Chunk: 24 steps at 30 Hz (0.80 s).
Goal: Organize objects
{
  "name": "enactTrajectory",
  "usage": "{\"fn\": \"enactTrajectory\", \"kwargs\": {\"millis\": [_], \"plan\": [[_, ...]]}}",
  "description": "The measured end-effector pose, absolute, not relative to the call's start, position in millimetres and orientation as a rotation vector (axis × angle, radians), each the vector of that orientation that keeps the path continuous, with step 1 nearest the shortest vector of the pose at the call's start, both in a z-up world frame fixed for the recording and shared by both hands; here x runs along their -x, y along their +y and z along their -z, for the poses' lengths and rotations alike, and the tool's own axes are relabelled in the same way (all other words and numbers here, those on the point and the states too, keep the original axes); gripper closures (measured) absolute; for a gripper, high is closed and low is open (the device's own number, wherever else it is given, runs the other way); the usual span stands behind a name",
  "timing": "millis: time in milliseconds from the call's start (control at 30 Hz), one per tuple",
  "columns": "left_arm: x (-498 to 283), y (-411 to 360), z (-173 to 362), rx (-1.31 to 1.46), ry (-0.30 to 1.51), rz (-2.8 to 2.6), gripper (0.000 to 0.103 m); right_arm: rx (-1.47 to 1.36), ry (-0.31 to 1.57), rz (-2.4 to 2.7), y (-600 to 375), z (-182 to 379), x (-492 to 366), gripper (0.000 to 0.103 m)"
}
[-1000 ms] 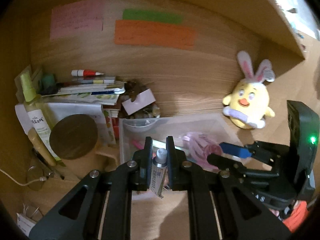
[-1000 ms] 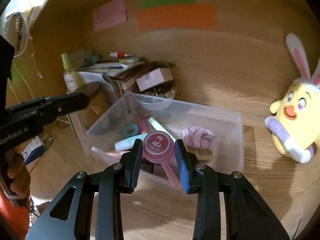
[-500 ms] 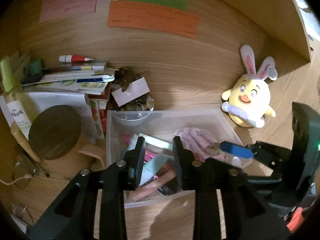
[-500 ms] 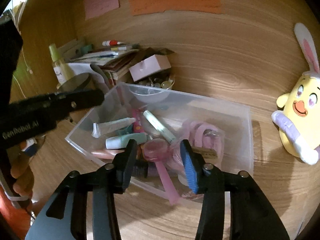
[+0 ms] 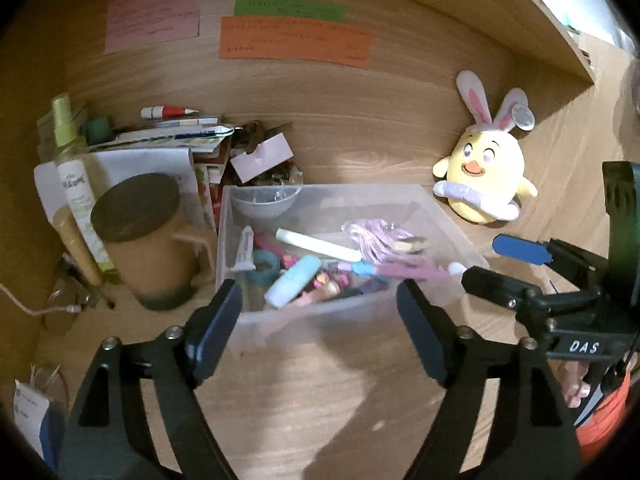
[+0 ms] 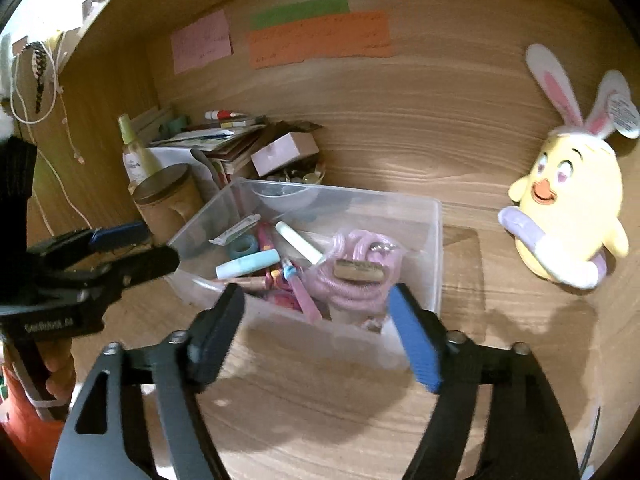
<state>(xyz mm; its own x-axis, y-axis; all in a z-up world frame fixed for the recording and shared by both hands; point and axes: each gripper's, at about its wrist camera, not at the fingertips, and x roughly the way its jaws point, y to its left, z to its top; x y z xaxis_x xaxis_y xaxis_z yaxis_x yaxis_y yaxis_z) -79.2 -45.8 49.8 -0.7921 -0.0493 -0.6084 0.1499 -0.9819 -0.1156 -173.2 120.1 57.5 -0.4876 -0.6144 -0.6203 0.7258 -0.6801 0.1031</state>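
A clear plastic bin [image 5: 452, 226] [image 6: 434, 248] sits on the wooden desk and holds several small items: a white tube [image 5: 245, 250] [image 6: 236, 230], a pale blue tube [image 5: 294, 280] [image 6: 248, 264], a white marker [image 5: 318, 245], a pink coiled cord [image 5: 376, 234] [image 6: 352, 276] and a pink brush [image 5: 400, 270]. My left gripper [image 5: 320, 332] is wide open and empty just in front of the bin. My right gripper [image 6: 320, 332] is also wide open and empty at the bin's near edge; it also shows in the left wrist view [image 5: 496, 268].
A yellow bunny-eared plush [image 5: 484, 184] [image 6: 572, 216] sits right of the bin. A lidded tan mug [image 5: 152, 240], a spray bottle [image 5: 74, 176], stacked papers and pens [image 5: 168, 132] and a small pink box [image 5: 262, 156] crowd the left. Sticky notes [image 5: 294, 36] hang on the back wall.
Both grippers let their items drop into the bin, the left the white tube and the right the pink round jar, then opened wide and drew back toward me.
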Motion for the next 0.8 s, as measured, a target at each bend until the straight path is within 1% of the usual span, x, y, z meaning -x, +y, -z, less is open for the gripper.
{"fn": "enactTrajectory", "kwargs": {"millis": [100, 200, 800], "plan": [[66.8, -39.4, -47.1, -0.925, 0.221, 2.849, 0.012, -0.801, 0.229, 2.2, 127.4, -55.4, 164.1, 0.022], [58.6, -35.1, -43.8, -0.91, 0.223, 2.851, 0.009, -0.792, 0.225, 2.211, 134.2, -53.1, 156.7, 0.02], [49.8, -21.4, -25.1, -0.941, 0.26, 2.842, 0.008, -0.807, 0.217, 2.205, 146.8, -37.6, 137.1, 0.019]]}}
